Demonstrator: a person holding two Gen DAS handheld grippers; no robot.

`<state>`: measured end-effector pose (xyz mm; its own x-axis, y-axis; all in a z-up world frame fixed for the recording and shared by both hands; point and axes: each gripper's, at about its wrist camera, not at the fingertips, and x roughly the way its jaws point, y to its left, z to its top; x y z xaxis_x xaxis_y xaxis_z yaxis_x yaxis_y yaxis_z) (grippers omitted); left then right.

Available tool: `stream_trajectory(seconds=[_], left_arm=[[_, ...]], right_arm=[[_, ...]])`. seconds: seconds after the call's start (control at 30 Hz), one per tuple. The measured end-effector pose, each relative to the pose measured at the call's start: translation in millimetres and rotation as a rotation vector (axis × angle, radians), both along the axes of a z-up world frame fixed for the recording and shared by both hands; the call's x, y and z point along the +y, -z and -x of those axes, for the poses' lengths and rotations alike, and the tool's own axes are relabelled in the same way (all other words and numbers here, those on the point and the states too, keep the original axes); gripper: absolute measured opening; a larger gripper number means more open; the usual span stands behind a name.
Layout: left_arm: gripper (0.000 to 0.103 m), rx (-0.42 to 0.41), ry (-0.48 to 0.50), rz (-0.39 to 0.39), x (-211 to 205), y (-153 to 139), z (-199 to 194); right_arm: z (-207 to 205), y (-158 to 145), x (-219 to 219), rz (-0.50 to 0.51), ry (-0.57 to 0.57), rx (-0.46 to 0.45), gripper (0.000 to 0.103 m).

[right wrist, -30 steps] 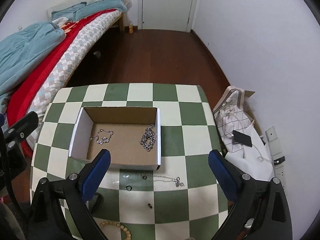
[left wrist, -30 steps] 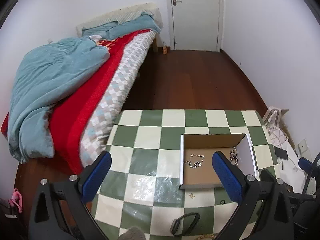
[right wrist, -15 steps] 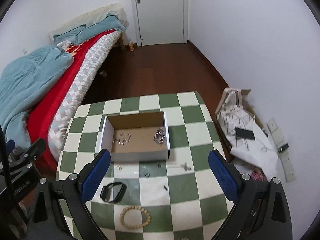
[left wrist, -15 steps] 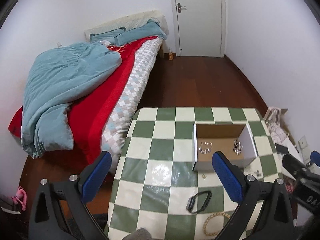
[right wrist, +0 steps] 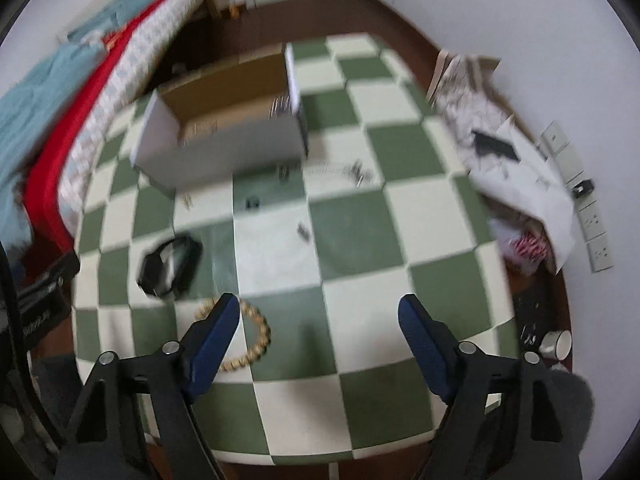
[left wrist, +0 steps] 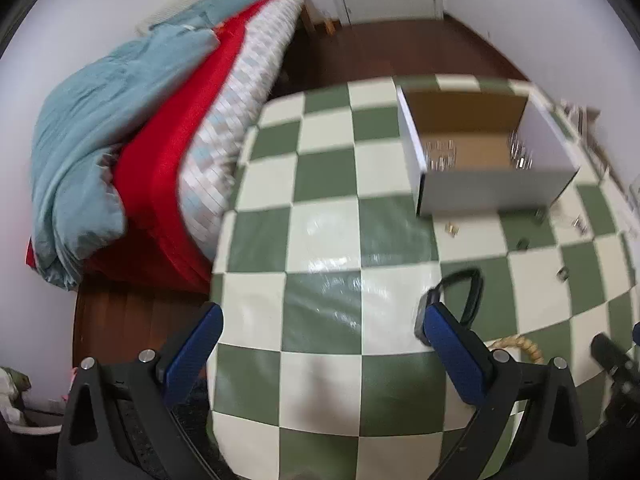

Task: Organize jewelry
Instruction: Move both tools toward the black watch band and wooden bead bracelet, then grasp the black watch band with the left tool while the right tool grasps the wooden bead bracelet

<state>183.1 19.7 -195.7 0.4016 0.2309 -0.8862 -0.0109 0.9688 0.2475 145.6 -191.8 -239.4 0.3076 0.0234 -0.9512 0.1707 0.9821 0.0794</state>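
The wooden bead bracelet (right wrist: 244, 336) lies on the checkered table (right wrist: 352, 240), near the cardboard box (right wrist: 224, 128). Right gripper (right wrist: 320, 320) and left gripper (left wrist: 320, 332) hover spread wide, now lower than half a second ago.

**Open squares up front, clutter toward the box**

The green-and-cream checkered table (right wrist: 360, 240) lies bare between the right hand-held gripper's (right wrist: 319, 316) spread fingers. A tan beaded bracelet (right wrist: 256, 340) and black wristband (right wrist: 170, 266) crowd its left side. Beyond, small scattered pieces (right wrist: 304, 232) and the white cardboard box (right wrist: 224, 152) block the way.
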Motion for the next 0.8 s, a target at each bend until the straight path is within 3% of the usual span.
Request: stream_trajectory(seconds=[0.17,0.3,0.33,0.57,0.63,0.67,0.7,0.73,0.77,0.8], left_arm=[[0.102,0.067,0.042,-0.005,-8.1,25.4,-8.0],[0.102,0.103,0.069,0.008,-12.5,34.7,-14.4],[0.102,0.11,0.074,0.012,-13.1,36.5,-16.9],[0.102,0.174,0.132,0.041,-25.8,55.7,-36.8],[0.089,0.2,0.16,0.042,-31.4,64.1,-41.1],[0.07,0.214,0.169,0.042,-33.3,67.7,-42.1],[0.042,0.243,0.18,0.06,-35.3,73.2,-42.7],[0.03,0.251,0.186,0.086,-35.7,73.7,-41.7],[0.01,0.246,0.183,0.106,-36.1,71.8,-39.4],[0.01,0.248,0.181,0.092,-36.6,71.5,-37.3]], right_arm=[[-4.8,49.2,32.2,-0.01,-0.066,0.1,0.066],[-6.6,72.2,52.3,0.037,-0.119,0.15,0.026],[-5.8,70.4,55.0,0.055,-0.134,0.132,0.01],[-10.4,74.2,16.2,0.089,-0.059,0.156,0.009],[-12.9,75.1,8.7,0.082,-0.064,0.165,0.009],[-13.8,75.5,7.8,0.08,-0.066,0.172,0.009],[-14.2,75.9,6.9,0.078,-0.069,0.178,0.01],[-14.2,76.2,6.3,0.07,-0.072,0.186,0.01],[-15.5,75.1,4.9,0.064,-0.069,0.196,0.01],[-16.3,74.5,3.7,0.054,-0.062,0.207,0.013]])
